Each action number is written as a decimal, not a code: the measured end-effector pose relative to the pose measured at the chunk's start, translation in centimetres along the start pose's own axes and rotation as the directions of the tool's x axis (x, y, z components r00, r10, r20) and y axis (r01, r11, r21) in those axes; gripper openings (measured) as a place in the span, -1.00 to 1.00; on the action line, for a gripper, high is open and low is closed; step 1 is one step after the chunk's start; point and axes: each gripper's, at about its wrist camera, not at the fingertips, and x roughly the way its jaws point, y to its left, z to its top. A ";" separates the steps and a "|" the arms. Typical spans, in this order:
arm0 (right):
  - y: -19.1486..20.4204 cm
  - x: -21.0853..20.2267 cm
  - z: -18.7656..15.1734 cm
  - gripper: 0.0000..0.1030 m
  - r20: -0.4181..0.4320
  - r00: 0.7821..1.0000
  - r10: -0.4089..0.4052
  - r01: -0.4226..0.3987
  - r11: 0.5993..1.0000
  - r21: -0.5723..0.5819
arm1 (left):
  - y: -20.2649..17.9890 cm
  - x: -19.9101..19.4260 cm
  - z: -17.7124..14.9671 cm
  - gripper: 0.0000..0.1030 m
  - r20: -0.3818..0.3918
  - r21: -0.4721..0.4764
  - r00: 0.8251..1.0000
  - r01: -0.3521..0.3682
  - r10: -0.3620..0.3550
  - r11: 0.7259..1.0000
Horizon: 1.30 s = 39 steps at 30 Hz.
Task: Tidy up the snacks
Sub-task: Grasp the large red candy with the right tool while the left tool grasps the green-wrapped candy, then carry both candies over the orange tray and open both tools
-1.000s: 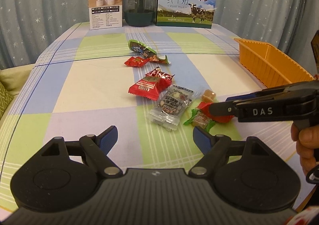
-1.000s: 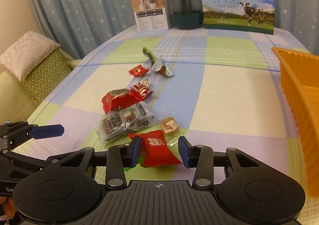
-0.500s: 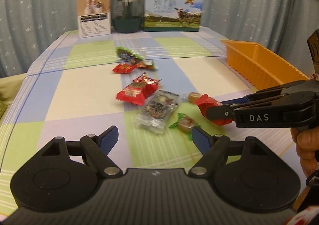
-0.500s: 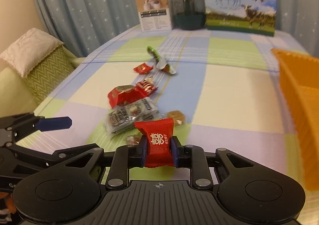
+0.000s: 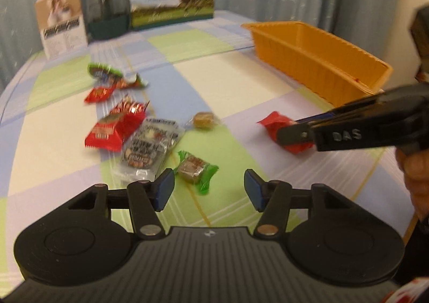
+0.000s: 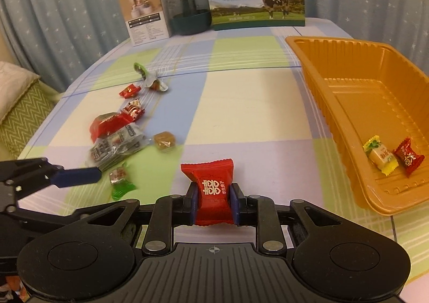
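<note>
My right gripper (image 6: 213, 203) is shut on a red wrapped candy (image 6: 213, 190) and holds it above the tablecloth, left of the orange tray (image 6: 321, 88). The left wrist view shows the same red candy (image 5: 274, 126) in the right gripper (image 5: 292, 134), near the orange tray (image 5: 308, 61). My left gripper (image 5: 209, 191) has its jaws closing. A green-wrapped candy (image 5: 194, 168) lies just ahead of the jaws, untouched by the pads. In the tray lie a yellow candy (image 6: 379, 154) and a red candy (image 6: 407, 156).
Loose snacks lie in a row on the checked cloth: a red packet (image 5: 110, 131), a clear packet (image 5: 150, 147), a brown candy (image 5: 202, 119), and smaller red and green ones behind. A milk carton box (image 6: 254, 2), a dark jar (image 6: 187, 13) and a white box (image 6: 144, 18) stand at the back. A sofa cushion (image 6: 16, 115) is at the left.
My right gripper shut on the red candy, lifted it and carried it right toward the tray. My left gripper moved up to the green candy and its jaws narrowed.
</note>
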 end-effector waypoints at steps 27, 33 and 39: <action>0.0 -1.3 0.0 -0.52 0.050 0.999 -0.009 0.008 1.000 0.026 | -1.1 0.3 0.5 -0.65 0.017 -0.107 0.992 -0.125 0.127 0.986; 0.0 -3.3 -0.7 -0.52 0.091 0.995 -0.027 0.023 0.999 0.046 | -1.7 -1.5 0.8 -0.65 0.030 -0.150 0.992 -0.113 0.119 0.982; 0.0 -5.8 -1.0 -0.52 0.134 0.990 -0.043 0.033 0.997 0.072 | -3.4 -3.0 1.5 -0.65 0.049 -0.153 0.993 -0.095 0.104 0.984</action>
